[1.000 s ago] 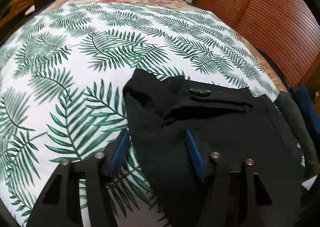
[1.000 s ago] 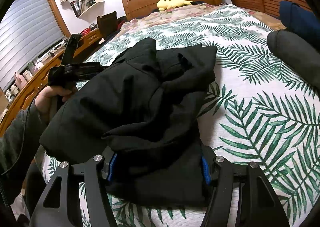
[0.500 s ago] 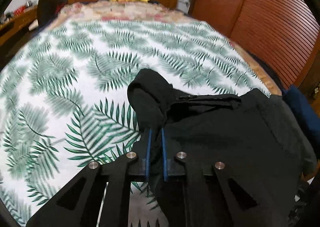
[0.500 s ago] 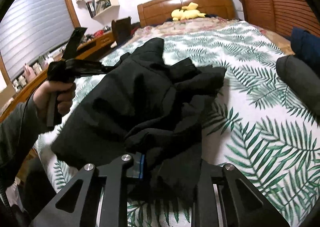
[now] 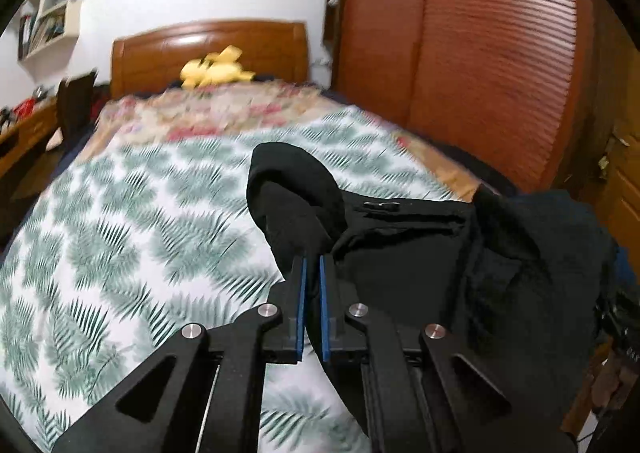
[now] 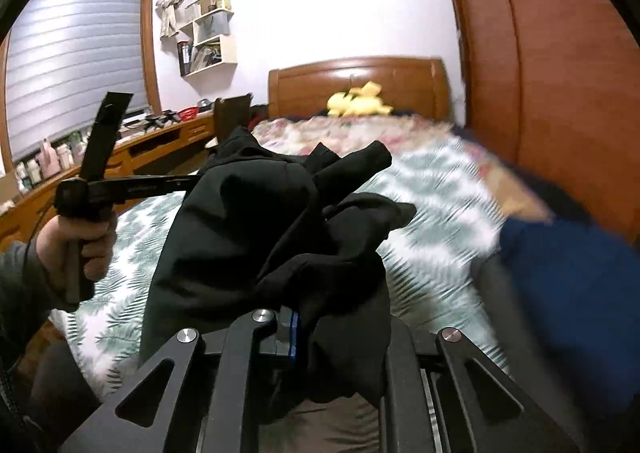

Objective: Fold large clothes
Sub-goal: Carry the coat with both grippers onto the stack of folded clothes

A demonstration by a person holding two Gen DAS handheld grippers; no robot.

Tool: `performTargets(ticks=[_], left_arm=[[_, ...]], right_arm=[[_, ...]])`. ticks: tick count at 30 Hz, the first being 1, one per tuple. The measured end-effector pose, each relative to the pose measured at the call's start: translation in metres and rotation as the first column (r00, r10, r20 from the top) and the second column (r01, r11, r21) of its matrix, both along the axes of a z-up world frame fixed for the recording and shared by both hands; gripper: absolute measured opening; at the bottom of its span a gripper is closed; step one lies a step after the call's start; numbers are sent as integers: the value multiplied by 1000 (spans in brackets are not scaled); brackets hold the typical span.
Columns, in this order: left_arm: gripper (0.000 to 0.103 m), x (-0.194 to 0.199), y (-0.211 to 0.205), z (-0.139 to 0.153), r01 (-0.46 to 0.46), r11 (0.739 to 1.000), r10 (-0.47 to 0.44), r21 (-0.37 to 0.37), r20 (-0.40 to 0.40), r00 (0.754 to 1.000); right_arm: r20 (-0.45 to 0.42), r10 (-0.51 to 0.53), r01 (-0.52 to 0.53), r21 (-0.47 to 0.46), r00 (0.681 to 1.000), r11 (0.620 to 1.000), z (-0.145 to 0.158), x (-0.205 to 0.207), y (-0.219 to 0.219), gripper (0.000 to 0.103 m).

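A large black garment (image 5: 420, 273) hangs bunched between both grippers above the leaf-print bed (image 5: 132, 237). My left gripper (image 5: 312, 273) is shut on the garment's left edge, blue pads pinching the cloth. In the right wrist view the same garment (image 6: 260, 221) drapes over my right gripper (image 6: 308, 325), which is shut on its near edge; only one blue pad (image 6: 294, 333) shows, the other is hidden by cloth. The left gripper (image 6: 120, 185), held by a hand, shows at the left of that view with its tips hidden in the cloth.
A yellow plush toy (image 5: 216, 69) lies by the wooden headboard (image 5: 208, 49). A wooden wardrobe (image 5: 480, 53) stands along the bed's right side. A dark blue garment (image 6: 572, 285) and a grey one (image 6: 496, 293) lie at the bed's right. A desk (image 6: 132, 149) runs along the left.
Both grippers went from open around the black garment to shut on it, then lifted it off the bed. The views tilted up toward the headboard.
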State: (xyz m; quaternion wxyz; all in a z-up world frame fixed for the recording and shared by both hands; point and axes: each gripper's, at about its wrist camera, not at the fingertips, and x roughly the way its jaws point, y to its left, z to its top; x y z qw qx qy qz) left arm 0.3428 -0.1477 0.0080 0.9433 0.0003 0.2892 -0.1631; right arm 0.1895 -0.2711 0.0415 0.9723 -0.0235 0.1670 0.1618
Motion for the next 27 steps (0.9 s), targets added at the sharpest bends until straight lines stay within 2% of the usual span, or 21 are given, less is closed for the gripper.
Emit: performTargets(ticks=[6, 11, 14, 18, 20, 22, 24, 27], left_arm=[[6, 0, -85, 48, 112, 994, -111, -7, 85, 990], [6, 0, -175, 82, 228, 973, -222, -23, 144, 964], [6, 5, -222, 88, 287, 957, -278, -46, 138, 950], [6, 10, -274, 78, 339, 940, -334, -47, 83, 939], [6, 8, -288, 72, 332, 943, -327, -24, 112, 938], [6, 8, -297, 67, 352, 936, -349, -10, 109, 931], [6, 4, -303, 63, 363, 932, -362, 14, 101, 927], [6, -4, -308, 57, 376, 926, -377, 34, 93, 921]], right_arm=[[93, -128, 136, -87, 987, 987, 60, -25, -73, 14], [154, -264, 284, -120, 952, 951, 105, -57, -141, 13], [169, -344, 368, -142, 924, 919, 120, -74, -178, 13], [118, -429, 444, -150, 895, 884, 118, -86, -224, 14], [95, -476, 485, -142, 874, 863, 108, -90, -242, 15], [63, -513, 517, -136, 856, 845, 96, -93, -256, 17], [21, -534, 530, -159, 845, 833, 80, -89, -268, 25], [3, -577, 565, -205, 817, 799, 72, -82, -270, 38]])
